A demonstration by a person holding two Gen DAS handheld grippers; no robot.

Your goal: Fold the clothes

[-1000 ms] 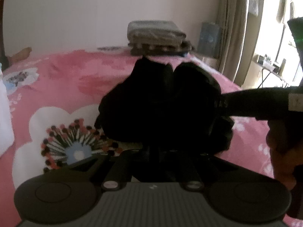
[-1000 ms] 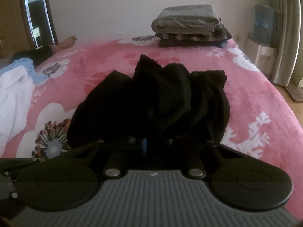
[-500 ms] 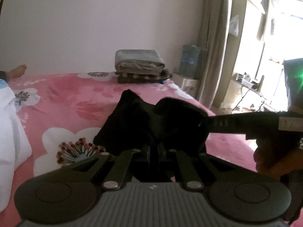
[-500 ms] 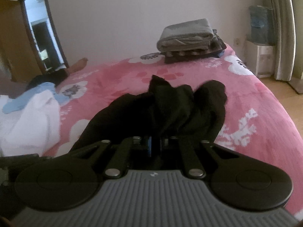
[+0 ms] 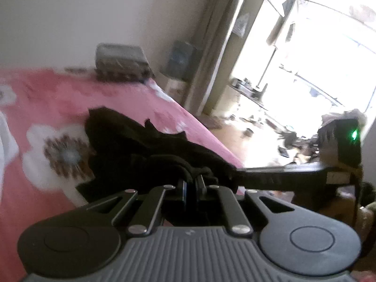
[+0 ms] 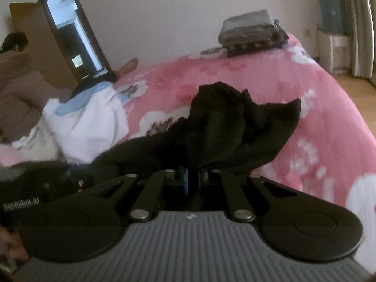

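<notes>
Both tools, left tool [image 5: 191, 183] and right tool [image 6: 192, 178], are clamped on the black garment [image 6: 235, 127], which trails toward twelve o'clock onto the pink bed [image 6: 317, 108], its held edge stretched between them.

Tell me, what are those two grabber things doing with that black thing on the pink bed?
A person is folding laundry with a grabber in each hand. The left gripper and the right gripper are both pinched shut on one black garment, holding it bunched above the pink flowered bedspread. It is not folded yet. A folded stack sits at the far end, and white clothes lie to one side.
</notes>
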